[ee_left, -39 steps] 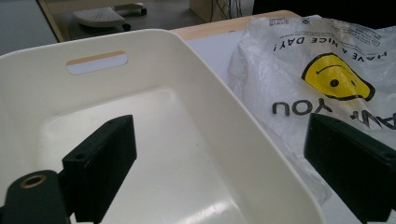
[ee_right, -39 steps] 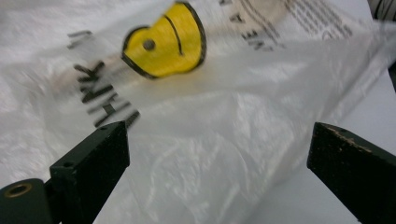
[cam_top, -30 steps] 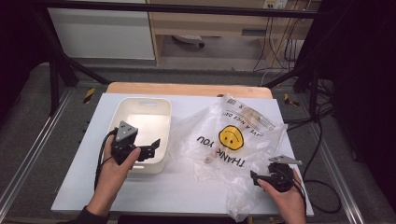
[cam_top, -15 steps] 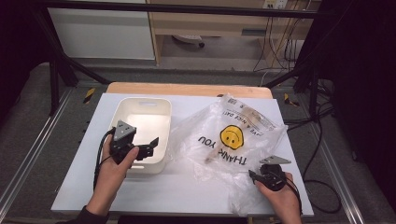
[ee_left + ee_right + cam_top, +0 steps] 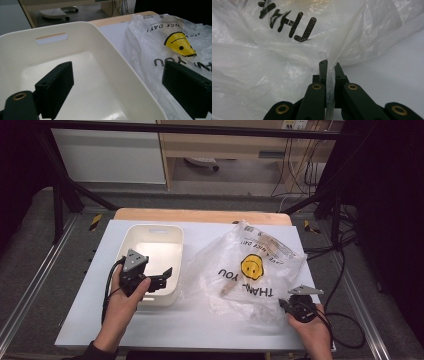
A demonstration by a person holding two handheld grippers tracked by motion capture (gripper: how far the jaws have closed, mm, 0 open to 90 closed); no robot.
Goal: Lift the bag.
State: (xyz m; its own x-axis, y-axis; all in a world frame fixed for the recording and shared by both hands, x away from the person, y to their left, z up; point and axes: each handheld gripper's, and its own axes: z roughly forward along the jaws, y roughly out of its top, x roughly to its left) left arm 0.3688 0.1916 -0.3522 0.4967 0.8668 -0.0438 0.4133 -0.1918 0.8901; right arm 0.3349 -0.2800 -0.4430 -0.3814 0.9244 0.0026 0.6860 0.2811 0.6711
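High view: plastic bag (image 5: 250,275) lies on the tabletop's (image 5: 200,330) right half, white bin (image 5: 152,262) just beside it on the left. Right gripper (image 5: 329,65) has just closed, pinching the bag's near edge. Left gripper (image 5: 161,279) hangs wide apart over the bin's right wall, holding nothing.

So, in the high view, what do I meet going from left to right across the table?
Left gripper → white bin → plastic bag → right gripper, jaws shut on the bag's edge.
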